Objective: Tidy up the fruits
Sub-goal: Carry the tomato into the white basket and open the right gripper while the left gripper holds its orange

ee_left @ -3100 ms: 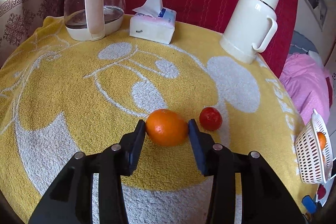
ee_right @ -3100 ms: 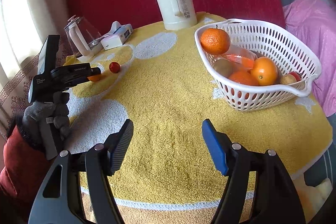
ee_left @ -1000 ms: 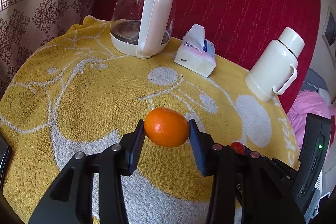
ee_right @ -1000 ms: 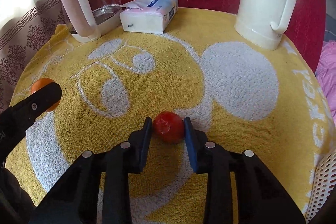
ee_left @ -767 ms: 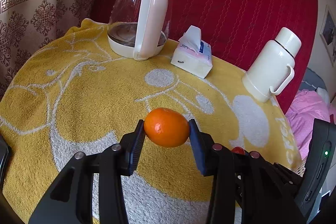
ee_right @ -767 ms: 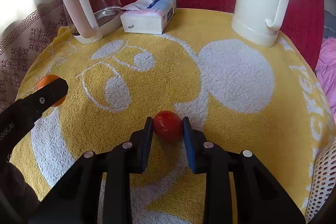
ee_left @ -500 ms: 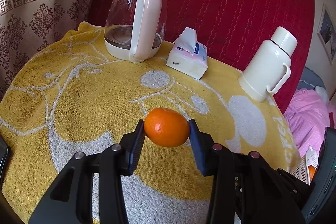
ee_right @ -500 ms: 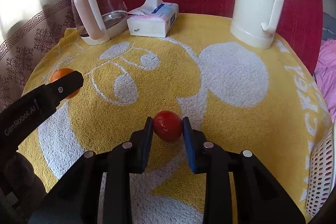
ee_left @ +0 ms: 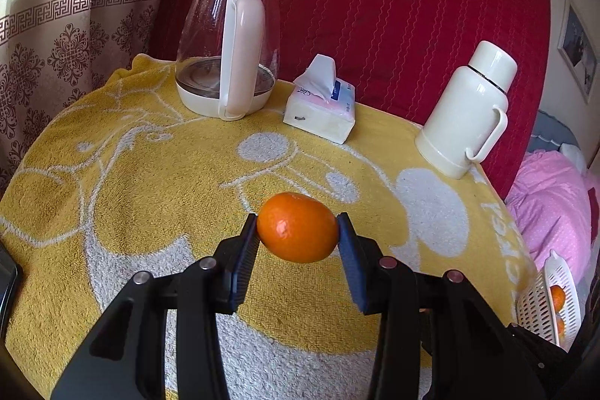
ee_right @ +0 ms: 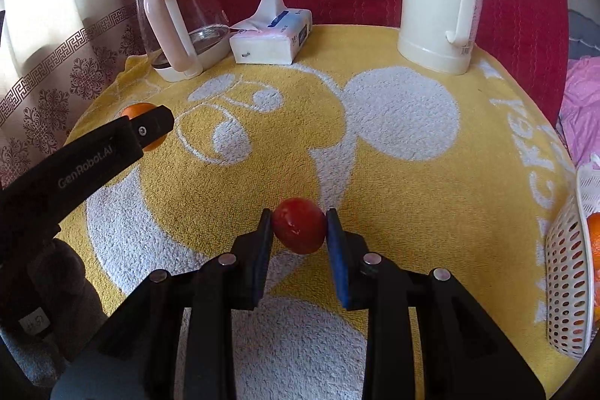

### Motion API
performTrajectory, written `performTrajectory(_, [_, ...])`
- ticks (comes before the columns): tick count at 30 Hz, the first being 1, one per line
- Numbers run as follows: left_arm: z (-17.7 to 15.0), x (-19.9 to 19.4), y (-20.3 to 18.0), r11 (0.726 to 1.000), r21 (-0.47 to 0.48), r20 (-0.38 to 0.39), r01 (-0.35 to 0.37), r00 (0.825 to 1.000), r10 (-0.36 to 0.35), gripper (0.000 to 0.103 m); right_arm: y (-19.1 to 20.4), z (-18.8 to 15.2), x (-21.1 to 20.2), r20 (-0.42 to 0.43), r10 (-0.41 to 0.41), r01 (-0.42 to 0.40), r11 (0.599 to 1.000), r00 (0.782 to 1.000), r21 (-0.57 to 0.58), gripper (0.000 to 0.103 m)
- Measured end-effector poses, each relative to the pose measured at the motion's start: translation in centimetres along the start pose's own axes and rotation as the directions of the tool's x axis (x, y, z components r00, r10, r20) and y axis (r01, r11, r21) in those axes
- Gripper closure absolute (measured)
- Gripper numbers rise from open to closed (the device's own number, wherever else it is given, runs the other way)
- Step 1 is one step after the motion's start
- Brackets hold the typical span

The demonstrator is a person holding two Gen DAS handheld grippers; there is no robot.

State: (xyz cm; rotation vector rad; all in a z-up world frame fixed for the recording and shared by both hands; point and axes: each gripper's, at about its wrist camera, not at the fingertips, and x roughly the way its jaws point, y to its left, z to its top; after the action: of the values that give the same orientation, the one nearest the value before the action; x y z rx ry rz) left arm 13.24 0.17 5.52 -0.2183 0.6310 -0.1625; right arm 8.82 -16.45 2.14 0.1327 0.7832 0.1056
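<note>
Both fruits are lifted clear of the yellow cloth (ee_left: 112, 175), the left gripper (ee_left: 298, 231) pinching the orange (ee_left: 298, 226) and the right gripper (ee_right: 298, 229) the tomato (ee_right: 299, 229), so next comes carrying them right to the basket (ee_right: 566, 272).

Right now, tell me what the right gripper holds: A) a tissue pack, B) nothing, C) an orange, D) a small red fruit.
D: the right gripper is shut on the small red fruit, while the orange sits in the left gripper.
</note>
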Motion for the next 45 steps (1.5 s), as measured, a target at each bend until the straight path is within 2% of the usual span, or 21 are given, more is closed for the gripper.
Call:
performTrajectory(18, [-0.9,-1.6,-2.8,0.996,0.084,0.034,0.029,0.999,-0.032,0.061,-2.1,-2.9,-6.0,0.054,0.018,-0.021,0.998,0.998,0.064,0.074])
performTrajectory(25, [-1.3,-1.9,-3.8,0.993,0.113,0.037,0.035,0.999,-0.039,0.061,-3.9,-4.0,-8.5,0.084,-0.001,-0.008,0.994,0.996,0.107,0.074])
performTrajectory(38, [-2.1,-2.5,-5.6,0.985,0.167,0.041,0.052,0.997,-0.06,0.061,-9.0,-4.8,-13.9,0.178,-0.111,0.071,0.974,0.978,0.215,0.074])
performTrajectory(45, [-2.4,-2.7,-6.2,0.98,0.159,0.006,0.118,0.993,-0.121,0.061,-13.3,-5.5,-17.1,0.219,-0.211,0.136,0.939,0.953,0.316,0.074])
